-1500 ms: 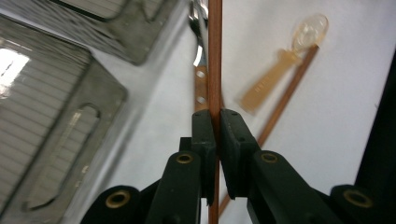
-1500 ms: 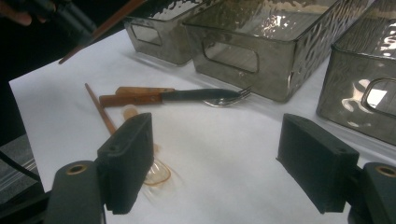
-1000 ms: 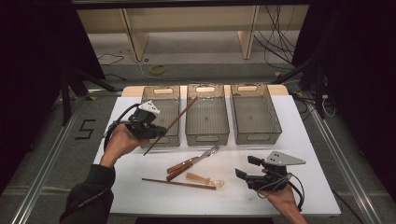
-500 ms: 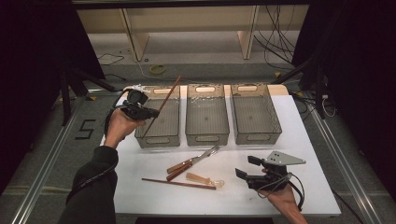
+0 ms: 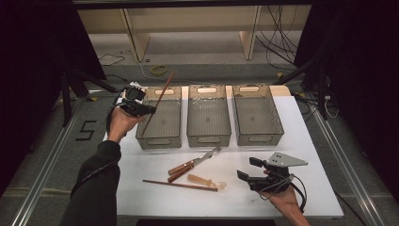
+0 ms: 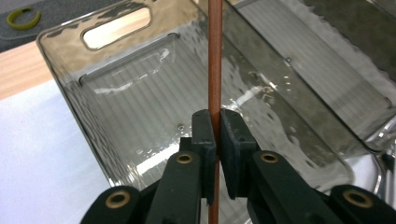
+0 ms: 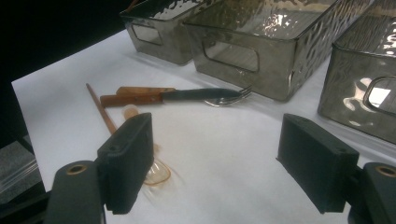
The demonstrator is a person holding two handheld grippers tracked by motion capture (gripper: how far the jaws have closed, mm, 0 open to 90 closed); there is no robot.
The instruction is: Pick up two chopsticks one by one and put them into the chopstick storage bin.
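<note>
From the high view, the left gripper [image 5: 141,107] is lifted beside the left smoky transparent plastic bin [image 5: 160,118] and holds a thin reddish-brown wooden chopstick [image 5: 158,102] that slants up and away over this bin. Two more bins of the same kind, the middle bin [image 5: 208,116] and the right bin [image 5: 257,114], stand next to it on the white table [image 5: 310,155]. In front of them lie a second chopstick [image 5: 180,185], a wooden-handled fork [image 5: 195,161], a wooden-handled knife [image 5: 181,173] touching the fork, and a small amber translucent spoon [image 5: 206,181]. The right gripper [image 5: 253,169] rests low at the near right.

In the left gripper view, the two black jaws are pressed together on the chopstick [image 6: 215,65], which stands above the open inside of the bin [image 6: 116,121].

In the right gripper view, the jaws stand wide apart with nothing between them, facing the spoon [image 7: 154,171] and the fork [image 7: 224,99].

I think the step in hand is sorting the cutlery, with the chopstick about to go into the left bin. The next move calls for lowering and tilting the stick so that it lies inside the walls, then letting go.
</note>
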